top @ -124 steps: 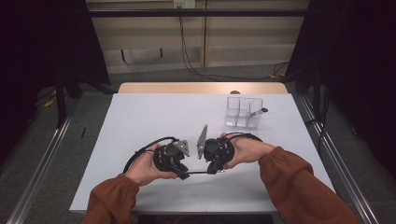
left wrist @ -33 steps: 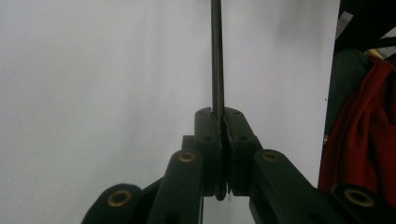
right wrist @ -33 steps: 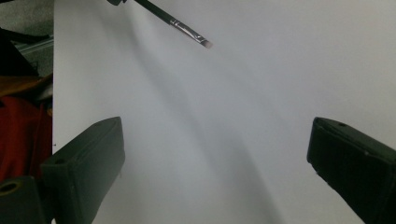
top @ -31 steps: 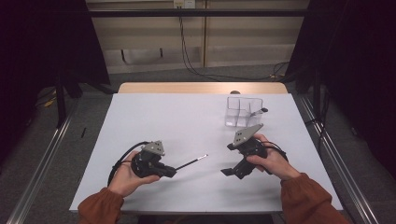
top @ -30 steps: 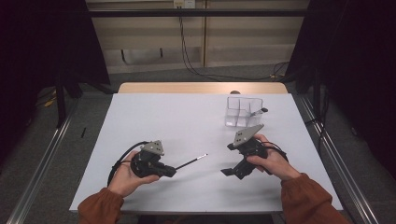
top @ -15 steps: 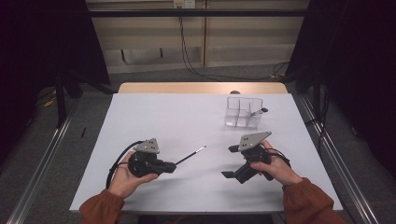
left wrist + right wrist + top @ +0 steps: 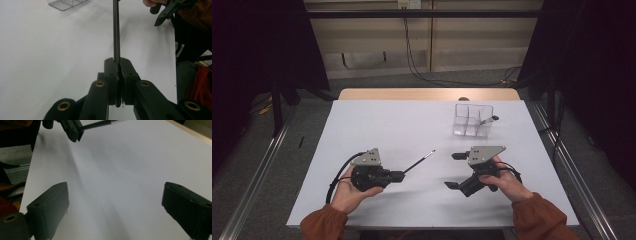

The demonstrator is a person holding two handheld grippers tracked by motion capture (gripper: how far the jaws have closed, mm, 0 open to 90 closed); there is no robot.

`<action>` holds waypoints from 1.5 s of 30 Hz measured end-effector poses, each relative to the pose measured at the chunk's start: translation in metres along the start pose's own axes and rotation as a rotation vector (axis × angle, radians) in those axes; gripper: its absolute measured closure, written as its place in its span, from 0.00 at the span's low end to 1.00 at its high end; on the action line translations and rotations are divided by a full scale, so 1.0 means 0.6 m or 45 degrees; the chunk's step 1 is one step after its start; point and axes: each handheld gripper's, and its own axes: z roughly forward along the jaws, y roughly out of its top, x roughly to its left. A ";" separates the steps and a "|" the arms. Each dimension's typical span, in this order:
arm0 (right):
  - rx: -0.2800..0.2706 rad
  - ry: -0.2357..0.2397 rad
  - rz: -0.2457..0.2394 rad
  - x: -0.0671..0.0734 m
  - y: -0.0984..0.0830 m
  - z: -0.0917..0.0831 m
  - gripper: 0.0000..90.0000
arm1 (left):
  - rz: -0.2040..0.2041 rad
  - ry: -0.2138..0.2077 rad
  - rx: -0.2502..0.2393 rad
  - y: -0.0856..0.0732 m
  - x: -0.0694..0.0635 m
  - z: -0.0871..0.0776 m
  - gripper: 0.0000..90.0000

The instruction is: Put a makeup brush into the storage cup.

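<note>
Although no lettering can be read on any item, the layout is plain. The left gripper (image 7: 384, 176) lies low over the counter (image 7: 412, 125) near its front edge, left of centre, cradled from below in the left hand (image 7: 346, 192); its jaws are pressed together on a thin dark pen (image 7: 418, 163), which juts from them toward the counter's middle, its pale tip raised slightly. In the left gripper view the pen (image 7: 116, 32) runs straight up from between the closed pads. The right gripper (image 7: 454, 170) sits near the front edge, right of centre, held in the right hand (image 7: 507, 182) with the grey plate uppermost and the jaws pointing left toward the pen; they stand wide apart with only bare counter between them. A clear plastic box (image 7: 473, 120) with compartments stands toward the far right corner, well apart from both grippers.
</note>
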 end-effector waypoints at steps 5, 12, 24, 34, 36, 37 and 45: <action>-0.057 0.009 0.028 0.006 -0.001 0.003 0.09 | 0.010 -0.019 -0.067 0.002 -0.007 0.007 0.95; -0.134 0.025 0.002 0.010 0.009 0.006 0.01 | 0.008 -0.012 -0.152 0.004 -0.012 0.010 0.95; -0.326 0.051 0.136 0.008 0.025 0.013 0.02 | -0.009 -0.002 -0.297 0.007 -0.014 0.015 0.95; -0.419 0.086 0.155 0.003 0.040 0.024 0.02 | 0.018 -0.025 -0.297 0.008 -0.021 0.028 0.94; -0.424 0.090 0.169 0.004 0.043 0.026 0.02 | 0.016 -0.028 -0.290 0.007 -0.021 0.030 0.94; -0.420 0.092 0.178 0.004 0.043 0.028 0.03 | 0.026 -0.029 -0.278 0.006 -0.020 0.032 0.94; -0.429 0.181 0.247 -0.002 0.042 0.032 0.30 | 0.035 -0.033 -0.270 0.003 -0.022 0.037 0.94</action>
